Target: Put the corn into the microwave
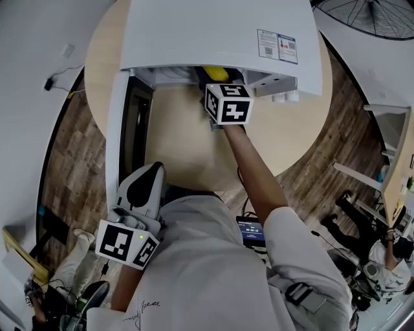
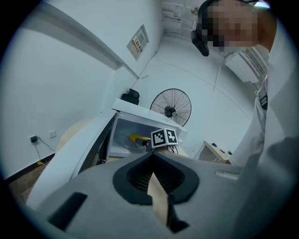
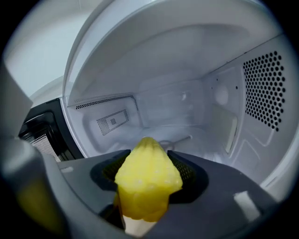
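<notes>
A lab-like workroom: microwave (image 1: pixel 220 32) on round table (image 1: pixel 181 149), fan (image 1: pixel 372 16).

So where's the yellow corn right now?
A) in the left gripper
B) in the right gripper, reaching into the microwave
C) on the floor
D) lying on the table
B: the right gripper has its jaws clamped on the corn, with the microwave's white walls around it.

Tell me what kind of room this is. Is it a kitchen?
Probably not a home kitchen. It looks more like a workroom or lab. The microwave sits on a round wooden table rather than a counter, a big standing fan is nearby, and another person sits off to the side.
</notes>
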`<state>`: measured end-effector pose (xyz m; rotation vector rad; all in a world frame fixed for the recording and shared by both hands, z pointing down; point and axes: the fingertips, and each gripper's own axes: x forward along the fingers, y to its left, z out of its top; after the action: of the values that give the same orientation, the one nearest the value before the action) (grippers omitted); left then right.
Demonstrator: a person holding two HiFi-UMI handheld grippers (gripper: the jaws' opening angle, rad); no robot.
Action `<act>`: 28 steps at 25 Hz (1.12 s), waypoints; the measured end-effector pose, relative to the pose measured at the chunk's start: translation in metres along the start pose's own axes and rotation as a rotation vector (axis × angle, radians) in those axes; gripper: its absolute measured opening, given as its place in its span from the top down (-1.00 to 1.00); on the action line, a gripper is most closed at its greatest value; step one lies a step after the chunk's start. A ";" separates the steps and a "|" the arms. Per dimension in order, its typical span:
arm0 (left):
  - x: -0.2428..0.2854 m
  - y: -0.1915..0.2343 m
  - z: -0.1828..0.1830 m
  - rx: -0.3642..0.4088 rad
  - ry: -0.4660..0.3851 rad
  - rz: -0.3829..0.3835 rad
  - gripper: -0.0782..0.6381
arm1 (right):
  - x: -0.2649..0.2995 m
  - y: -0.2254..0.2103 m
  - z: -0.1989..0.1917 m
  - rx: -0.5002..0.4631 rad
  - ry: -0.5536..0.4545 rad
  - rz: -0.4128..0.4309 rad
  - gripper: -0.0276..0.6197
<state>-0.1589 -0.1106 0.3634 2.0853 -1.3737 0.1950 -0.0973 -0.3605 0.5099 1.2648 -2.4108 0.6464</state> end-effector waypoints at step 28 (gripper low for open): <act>0.011 -0.005 -0.002 0.009 0.021 -0.012 0.80 | 0.044 -0.009 0.006 -0.125 0.019 -0.115 0.10</act>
<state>-0.1489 -0.1166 0.3682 2.0925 -1.3494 0.2174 -0.1139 -0.3982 0.5288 1.3275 -2.3046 0.4658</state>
